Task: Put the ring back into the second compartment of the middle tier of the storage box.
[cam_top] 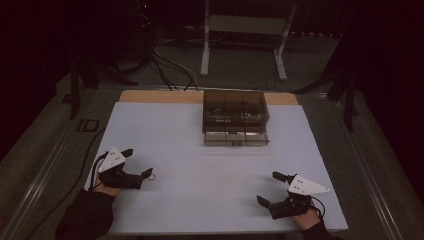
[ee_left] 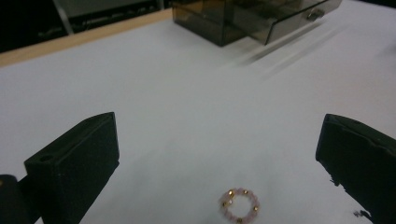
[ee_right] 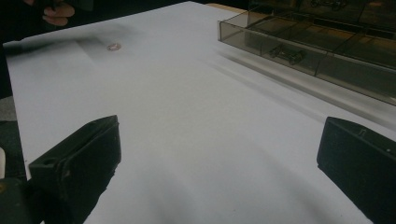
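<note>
Worktop (cam_top: pixel 200 165) is a white sheet, wood strip showing along the far edge. Smoked plastic drawer box (cam_top: pixel 235 117) sits at the far edge, about mid-width, its bottom drawer (cam_top: pixel 236 138) pulled out toward me.

My left gripper (cam_top: pixel 137 162) is near the left edge, close to the near-left corner; fingers spread wide, holding nothing. Right gripper (cam_top: pixel 272 187) is by the near-right corner, fingers equally wide apart, also empty.

Smallest item: a pink bead ring (ee_left: pixel 239 205) with gold beads, lying flat on the sheet. In the left gripper view it sits just ahead of the fingers, inside the gap between them, slightly toward the finger on that view's right (ee_left: pixel 359 163). From the right gripper view the same ring (ee_right: pixel 113 46) is far across the sheet, near the other hand.

So the left is clearly the nearer one (right would need to cross the whole worktop). Ring is round, no long axis to align to. My read: short advance and drop to straddle it, then close.
</note>
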{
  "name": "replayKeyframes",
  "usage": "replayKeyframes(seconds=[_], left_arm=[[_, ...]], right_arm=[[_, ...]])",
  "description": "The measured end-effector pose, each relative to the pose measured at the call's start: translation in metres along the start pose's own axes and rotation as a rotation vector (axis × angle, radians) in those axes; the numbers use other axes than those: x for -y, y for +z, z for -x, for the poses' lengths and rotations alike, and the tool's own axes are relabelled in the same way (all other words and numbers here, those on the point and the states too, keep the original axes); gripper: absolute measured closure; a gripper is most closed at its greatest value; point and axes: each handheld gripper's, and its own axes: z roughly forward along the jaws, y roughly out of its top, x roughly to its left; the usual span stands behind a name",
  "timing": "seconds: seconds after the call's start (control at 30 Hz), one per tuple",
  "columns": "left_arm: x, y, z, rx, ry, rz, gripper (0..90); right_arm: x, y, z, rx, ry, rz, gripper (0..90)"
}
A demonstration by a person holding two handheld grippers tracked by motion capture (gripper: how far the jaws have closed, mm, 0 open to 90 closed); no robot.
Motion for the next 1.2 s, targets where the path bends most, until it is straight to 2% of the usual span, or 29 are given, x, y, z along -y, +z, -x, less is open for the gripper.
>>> replayKeyframes(seconds=[0.2,0.43,0.6,0.67,0.77,0.83,1.0,1.17,1.2], left_arm=[[0.002,0.007,0.003,-0.01,0.016,-0.08,1.0],[0.002,0.01,0.004,-0.014,-0.003,-0.129,4.9],[0.004,0.014,0.006,-0.025,0.0,-0.211,8.9],[0.005,0.016,0.008,-0.046,0.005,-0.229,15.8],[0.005,0.018,0.01,-0.051,0.011,-0.251,19.6],[0.004,0.018,0.011,-0.065,0.018,-0.255,27.7],[0.005,0.018,0.011,-0.036,0.007,-0.263,45.9],[0.006,0.02,0.01,-0.043,-0.008,-0.279,57.0],[0.006,0.021,0.01,-0.037,-0.014,-0.29,61.9]], right_arm=[[0.0,0.0,0.0,-0.001,0.0,0.0,0.0],[0.0,-0.001,0.0,0.0,0.001,0.001,0.0],[0.0,-0.001,0.0,0.002,0.001,0.002,0.0],[0.0,-0.001,0.0,0.001,0.001,0.001,0.0],[0.0,0.0,0.0,0.001,-0.001,-0.001,0.0],[0.0,0.0,0.0,0.002,-0.002,0.0,0.0],[0.0,-0.001,0.0,0.003,-0.001,0.001,0.0],[0.0,-0.001,0.0,0.004,-0.003,0.001,0.0],[0.0,-0.001,0.0,0.004,-0.002,0.001,0.0]])
